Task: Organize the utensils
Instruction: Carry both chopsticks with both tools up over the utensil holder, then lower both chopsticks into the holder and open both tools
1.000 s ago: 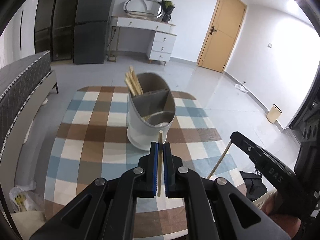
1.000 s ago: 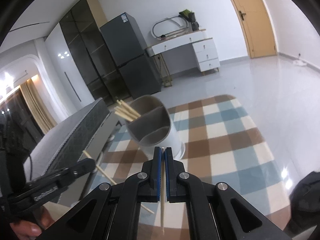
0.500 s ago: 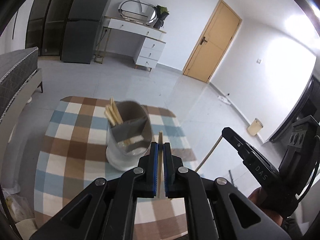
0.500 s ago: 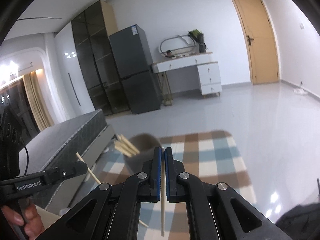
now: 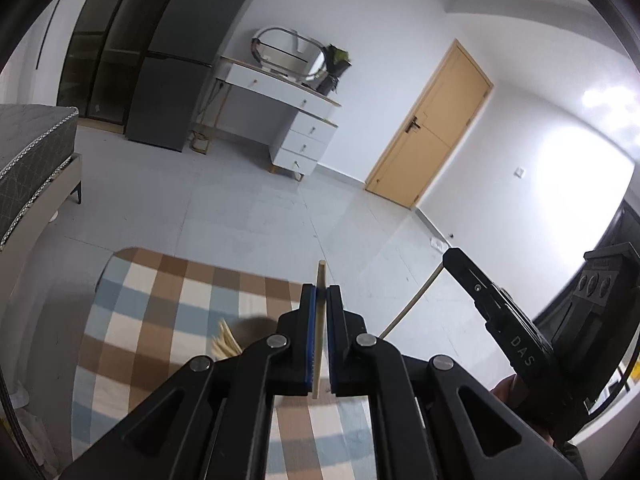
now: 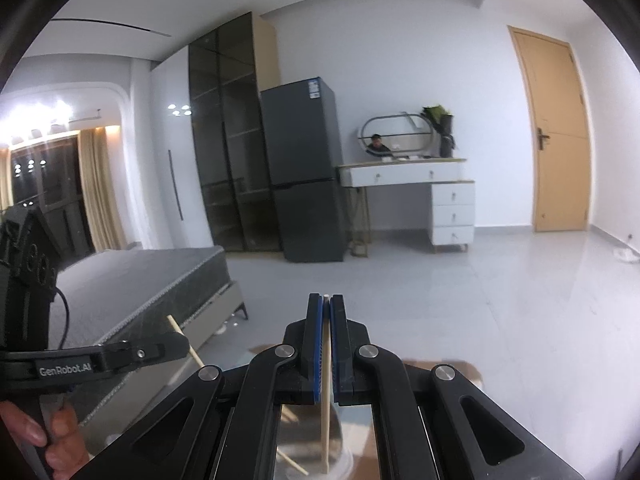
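My left gripper (image 5: 319,294) is shut on a wooden chopstick (image 5: 320,276) that stands up between its blue pads. The grey utensil holder (image 5: 256,330) with several chopsticks (image 5: 224,344) in it is mostly hidden below the left gripper, on the checked tablecloth (image 5: 160,300). My right gripper (image 6: 327,304) is shut on another chopstick (image 6: 326,420) whose lower end hangs down over the holder (image 6: 340,452). The right gripper (image 5: 496,304) with its chopstick (image 5: 412,304) also shows in the left wrist view. The left gripper (image 6: 152,354) shows at the left of the right wrist view.
A grey bed (image 6: 132,292) stands to the left. A dark fridge (image 6: 304,176), a white dressing table (image 6: 412,184) and a wooden door (image 6: 560,136) line the far wall. Grey floor tiles (image 5: 248,208) lie beyond the table.
Both grippers have risen and tilted upward with their chopsticks. The holder has dropped from the middle of both views to the bottom, now mostly hidden behind the fingers.
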The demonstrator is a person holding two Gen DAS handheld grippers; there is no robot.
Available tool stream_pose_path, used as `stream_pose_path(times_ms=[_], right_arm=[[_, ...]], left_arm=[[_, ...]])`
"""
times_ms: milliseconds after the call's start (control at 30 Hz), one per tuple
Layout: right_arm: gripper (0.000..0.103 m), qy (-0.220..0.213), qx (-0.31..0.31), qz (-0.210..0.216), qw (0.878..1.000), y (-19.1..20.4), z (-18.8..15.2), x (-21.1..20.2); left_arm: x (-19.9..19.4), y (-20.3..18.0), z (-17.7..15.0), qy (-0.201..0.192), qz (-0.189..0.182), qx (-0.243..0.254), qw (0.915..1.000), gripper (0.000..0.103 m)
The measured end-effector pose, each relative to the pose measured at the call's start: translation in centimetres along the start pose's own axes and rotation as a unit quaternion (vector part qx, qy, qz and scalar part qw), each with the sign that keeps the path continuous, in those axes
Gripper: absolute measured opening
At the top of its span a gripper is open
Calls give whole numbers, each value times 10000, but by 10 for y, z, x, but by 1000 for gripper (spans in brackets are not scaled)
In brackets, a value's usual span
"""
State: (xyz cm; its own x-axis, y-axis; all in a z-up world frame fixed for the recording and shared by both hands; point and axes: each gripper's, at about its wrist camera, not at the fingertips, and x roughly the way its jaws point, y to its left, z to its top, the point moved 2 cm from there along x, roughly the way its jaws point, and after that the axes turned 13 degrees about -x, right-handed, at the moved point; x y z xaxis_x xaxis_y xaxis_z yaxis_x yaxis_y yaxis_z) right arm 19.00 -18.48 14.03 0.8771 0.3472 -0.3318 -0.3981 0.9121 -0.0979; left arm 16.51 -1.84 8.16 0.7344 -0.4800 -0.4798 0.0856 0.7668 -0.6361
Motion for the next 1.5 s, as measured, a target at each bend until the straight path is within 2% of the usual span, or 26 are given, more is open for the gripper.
stream_pose_path(times_ms=[300,500,733,900,1100,1333,1500], right_arm=[[3,174,-175,313,9992,15,6,73],[3,383,-336,399,9979,23,-11,108],[3,196,-447,519,9975,21,-16,110],[3,88,-543,411,9976,24,-8,109],[3,199,-865,412,9952,36,-18,115],[3,229,-1288,697,9890,51,-39,111],[3,514,-1471,865,9840,57,-71,110]], left_arm=[[34,35,25,-105,35,-299,9995,1],[52,41,20,-137,124,-91,9998,1],[60,50,16,-99,134,-13,9999,1],[59,49,17,-85,170,49,9998,1],[57,49,12,-65,198,153,9997,1],[62,55,2,246,250,93,9993,1],[68,65,-12,657,304,-51,9974,1]])
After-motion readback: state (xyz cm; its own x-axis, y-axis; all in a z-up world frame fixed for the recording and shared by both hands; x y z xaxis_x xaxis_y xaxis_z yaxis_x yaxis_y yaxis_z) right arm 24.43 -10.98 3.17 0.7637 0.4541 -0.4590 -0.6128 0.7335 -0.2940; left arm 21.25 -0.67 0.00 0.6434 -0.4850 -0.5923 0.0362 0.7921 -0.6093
